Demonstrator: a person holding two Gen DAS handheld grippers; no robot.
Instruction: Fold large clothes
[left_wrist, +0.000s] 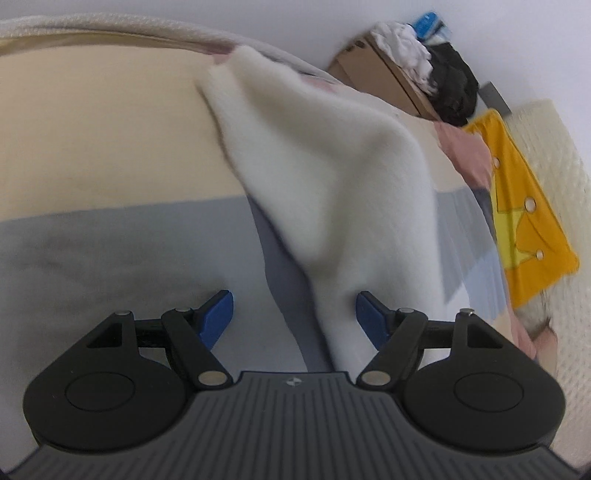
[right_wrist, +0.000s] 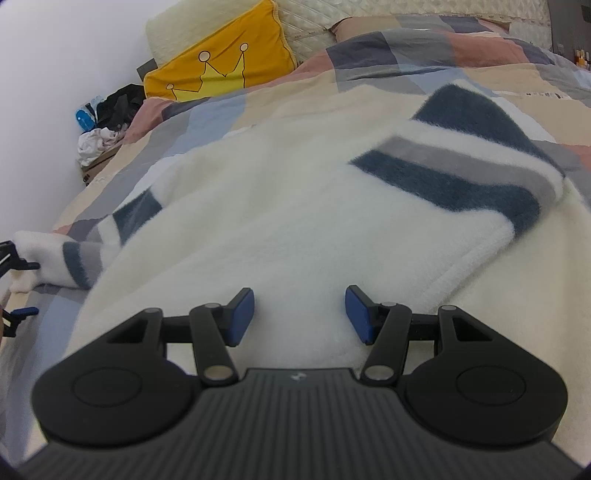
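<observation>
The fleece garment, cream with dark blue and grey stripes, lies spread on the bed over a patchwork duvet. The right gripper hovers at the garment's near hem with its fingers released and parted, nothing between them; the cream body extends directly ahead of it. The left gripper also stands released, fingers wide apart; a cream fold of the garment hangs just ahead, leaning toward the right-hand finger, but the pads do not press it. In the right wrist view, the left sleeve runs out sideways from the body toward the left gripper, so its long axis lies across the bed and the left hand is clearly the nearer to it. The opposite sleeve appears already folded across the body. Judgement: the next move is probably to fold the left sleeve inward. Only the right wrist view shows the stripes and overall layout; the left wrist view, blurred, shows the yellow crown cushion and a cardboard box.
</observation>
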